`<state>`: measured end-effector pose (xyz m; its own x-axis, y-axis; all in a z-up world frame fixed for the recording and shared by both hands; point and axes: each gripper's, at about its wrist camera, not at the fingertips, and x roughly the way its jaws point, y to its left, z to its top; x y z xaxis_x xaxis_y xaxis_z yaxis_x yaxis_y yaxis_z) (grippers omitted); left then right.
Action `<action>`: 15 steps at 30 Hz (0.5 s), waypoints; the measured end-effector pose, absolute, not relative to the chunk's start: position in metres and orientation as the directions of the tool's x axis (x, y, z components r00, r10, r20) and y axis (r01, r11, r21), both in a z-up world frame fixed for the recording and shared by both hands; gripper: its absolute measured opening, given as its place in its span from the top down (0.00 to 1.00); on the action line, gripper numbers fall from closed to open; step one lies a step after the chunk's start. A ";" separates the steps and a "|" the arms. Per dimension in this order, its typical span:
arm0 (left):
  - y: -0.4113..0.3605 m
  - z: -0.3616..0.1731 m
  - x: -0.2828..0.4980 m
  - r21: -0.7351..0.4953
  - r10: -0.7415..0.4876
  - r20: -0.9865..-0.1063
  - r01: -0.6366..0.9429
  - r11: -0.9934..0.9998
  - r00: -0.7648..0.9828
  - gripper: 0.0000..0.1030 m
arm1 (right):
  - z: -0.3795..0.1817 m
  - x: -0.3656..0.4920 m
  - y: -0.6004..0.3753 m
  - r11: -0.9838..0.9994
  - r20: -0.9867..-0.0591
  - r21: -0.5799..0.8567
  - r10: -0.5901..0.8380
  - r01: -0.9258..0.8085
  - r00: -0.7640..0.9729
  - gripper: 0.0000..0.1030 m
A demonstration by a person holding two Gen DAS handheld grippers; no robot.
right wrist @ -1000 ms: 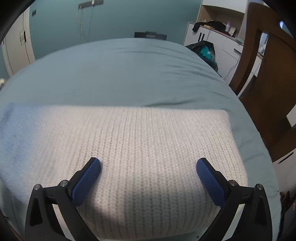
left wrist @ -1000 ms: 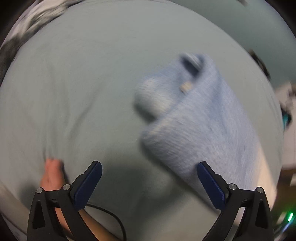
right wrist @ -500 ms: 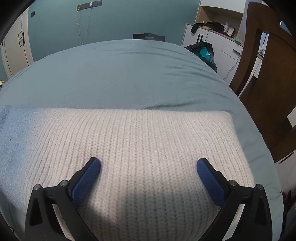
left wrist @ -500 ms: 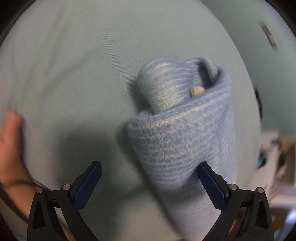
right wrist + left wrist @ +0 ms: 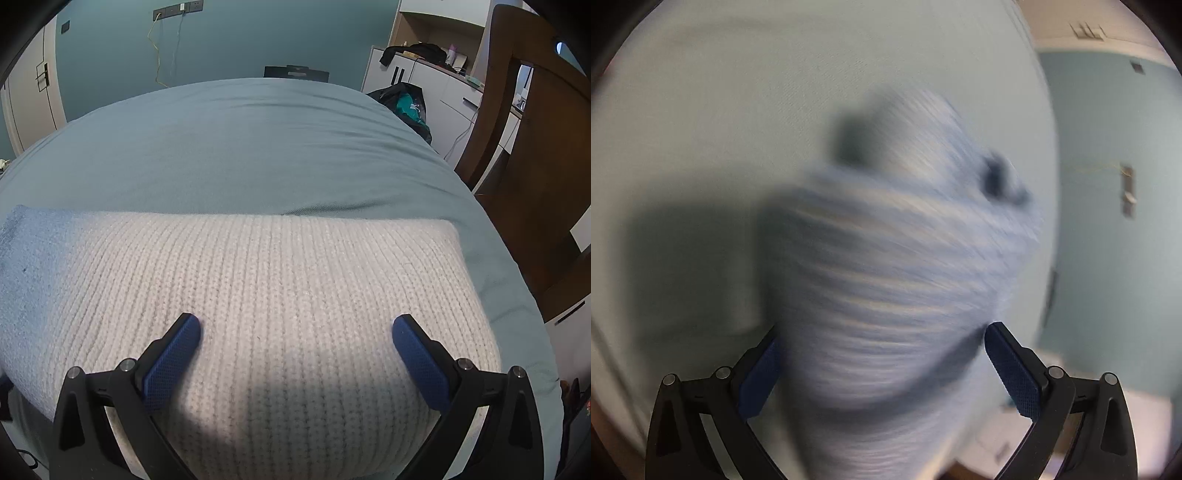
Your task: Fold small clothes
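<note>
We see a knitted sweater point(image 5: 280, 295) lying on a bed point(image 5: 240, 147) covered by a teal sheet. In the right wrist view its near part is cream-white ribbed knit, shading to pale blue at the left edge. The right gripper point(image 5: 295, 328) sits low over the white knit with its 2 blue-padded fingers point(image 5: 173, 350) spread wide; we cannot tell whether they touch the fabric, and they hold nothing. In the left wrist view, which is heavily blurred, the blue part of the sweater point(image 5: 905, 277) is bunched into a rumpled mound that fills the space between the fingers point(image 5: 1012, 365) of the left gripper point(image 5: 882, 336). Those fingers are also spread wide, with the fabric between them but not pinched. Beyond the bed, the right wrist view shows a teal wall point(image 5: 229, 37), white cabinets point(image 5: 436, 85) and a brown wooden frame point(image 5: 532, 129) at right.
</note>
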<state>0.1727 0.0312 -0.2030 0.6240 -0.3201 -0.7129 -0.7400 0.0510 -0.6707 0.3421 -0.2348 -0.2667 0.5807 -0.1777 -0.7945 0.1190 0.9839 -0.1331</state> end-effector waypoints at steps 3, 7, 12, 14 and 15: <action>0.027 -0.207 0.205 -0.570 -0.349 -0.804 -0.790 0.225 0.481 0.00 | -0.269 0.341 -0.233 0.983 -0.792 -0.136 -0.180 0.120 0.584 0.01; 0.033 -0.219 0.225 -0.536 -0.386 -0.811 -0.823 0.190 0.439 0.00 | -0.268 0.341 -0.233 0.985 -0.794 -0.129 -0.174 0.118 0.582 0.01; 0.045 -0.206 0.226 -0.564 -0.359 -0.813 -0.773 0.291 0.458 0.42 | -0.264 0.338 -0.236 0.988 -0.805 -0.113 -0.154 0.106 0.573 0.01; 0.043 -0.188 0.226 -0.588 -0.349 -0.804 -0.731 0.347 0.481 0.52 | -0.260 0.335 -0.237 0.988 -0.806 -0.112 -0.154 0.109 0.571 0.01; 0.043 -0.183 0.229 -0.599 -0.351 -0.797 -0.716 0.359 0.491 0.54 | -0.258 0.334 -0.238 0.987 -0.803 -0.112 -0.157 0.113 0.574 0.01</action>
